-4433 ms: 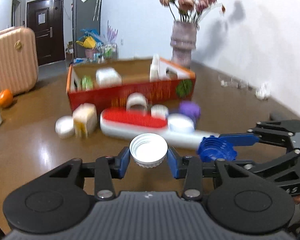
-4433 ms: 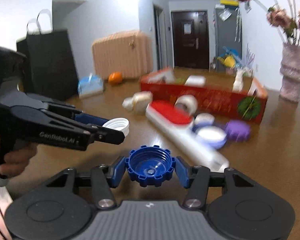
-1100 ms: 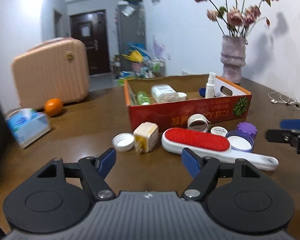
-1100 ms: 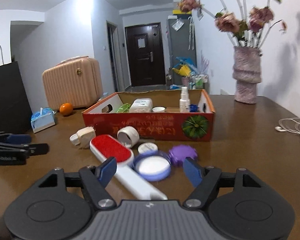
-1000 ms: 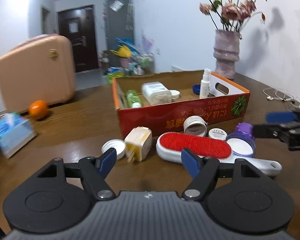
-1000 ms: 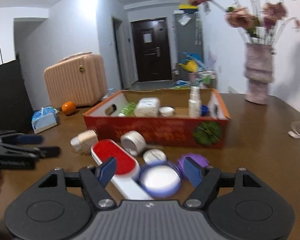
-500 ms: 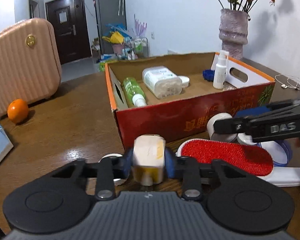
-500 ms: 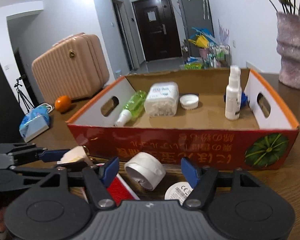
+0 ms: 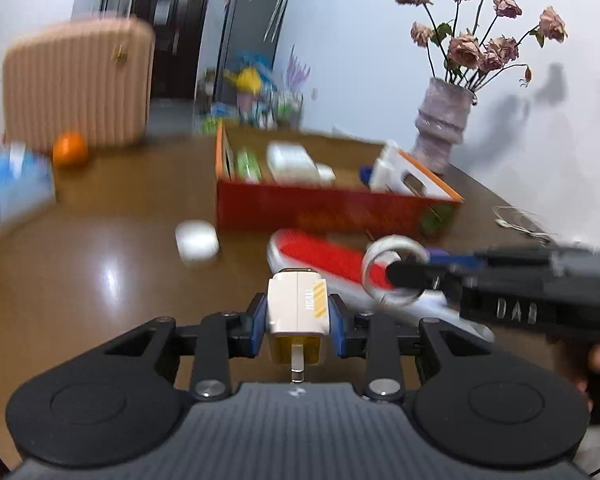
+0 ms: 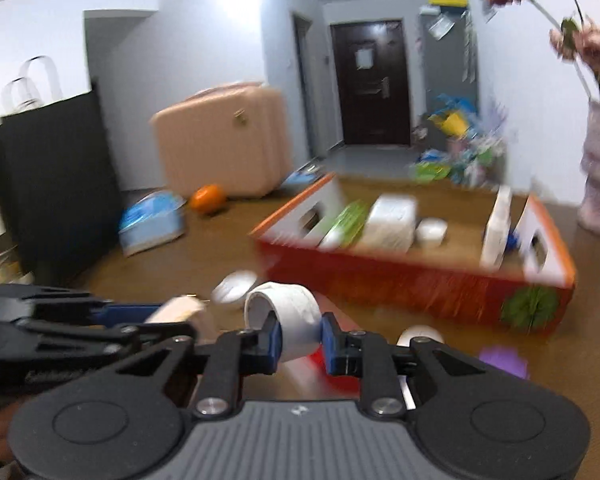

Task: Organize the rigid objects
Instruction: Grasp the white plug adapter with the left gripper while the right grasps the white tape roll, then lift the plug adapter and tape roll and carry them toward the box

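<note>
My left gripper (image 9: 298,318) is shut on a cream and yellow charger plug (image 9: 297,312) and holds it above the table. My right gripper (image 10: 300,338) is shut on a white tape roll (image 10: 286,322), also lifted; the roll shows in the left wrist view (image 9: 394,274) at the right. The red cardboard box (image 9: 332,208) stands behind, also in the right wrist view (image 10: 420,284), holding a green bottle (image 10: 346,220), a white container (image 10: 392,216), a white cap and a spray bottle (image 10: 496,230). The red lint brush (image 9: 324,258) lies in front of the box.
A white cap (image 9: 197,241) lies on the brown table left of the brush. A purple cap (image 10: 504,360) and a small white lid (image 10: 420,336) lie near the box. A tissue pack (image 9: 16,188), an orange (image 9: 70,154) and a flower vase (image 9: 442,128) stand further off.
Both grippers have lifted and pulled back from the box, the left with the charger plug, the right now shut on the tape roll it straddled before.
</note>
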### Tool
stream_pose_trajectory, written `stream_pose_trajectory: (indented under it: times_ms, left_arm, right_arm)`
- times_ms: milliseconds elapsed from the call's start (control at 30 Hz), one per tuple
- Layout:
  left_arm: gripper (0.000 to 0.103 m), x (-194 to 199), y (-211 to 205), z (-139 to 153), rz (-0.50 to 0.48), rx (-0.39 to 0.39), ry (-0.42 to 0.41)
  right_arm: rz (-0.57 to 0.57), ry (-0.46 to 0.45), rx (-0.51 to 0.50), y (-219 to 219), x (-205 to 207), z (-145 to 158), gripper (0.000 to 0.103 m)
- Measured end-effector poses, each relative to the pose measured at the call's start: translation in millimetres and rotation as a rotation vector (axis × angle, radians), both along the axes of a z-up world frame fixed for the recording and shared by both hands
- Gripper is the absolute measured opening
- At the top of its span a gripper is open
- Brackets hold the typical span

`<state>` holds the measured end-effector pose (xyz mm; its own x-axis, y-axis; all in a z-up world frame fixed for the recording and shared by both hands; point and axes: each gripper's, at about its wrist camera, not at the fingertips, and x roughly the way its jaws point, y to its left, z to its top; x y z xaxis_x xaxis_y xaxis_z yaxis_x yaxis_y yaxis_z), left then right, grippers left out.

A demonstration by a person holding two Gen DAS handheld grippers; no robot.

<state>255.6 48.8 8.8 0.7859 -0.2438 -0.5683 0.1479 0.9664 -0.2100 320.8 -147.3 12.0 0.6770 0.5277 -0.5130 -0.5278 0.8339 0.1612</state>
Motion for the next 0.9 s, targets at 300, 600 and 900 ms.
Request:
stream_pose_trajectory:
  times_ms: [300, 600, 900]
  left_arm:
    - [0.032, -49.9, -8.1, -23.7, -0.033, -0.194, 0.164]
    - [0.057, -57.8, 11.5, -22.1, 0.017, -0.205, 0.111]
    - [0.058, -55.5, 21.9, -26.4, 0.064, -0.155, 0.107]
  right_arm:
    - [0.033, 0.17, 0.084, -25.6, -86.5, -33.9, 0.021]
    - [-0.034, 0.224, 0.105, -45.9, -89.5, -43.8, 0.03]
    - [-0.07, 0.096, 0.08, -59.5, -97.2, -23.2, 0.054]
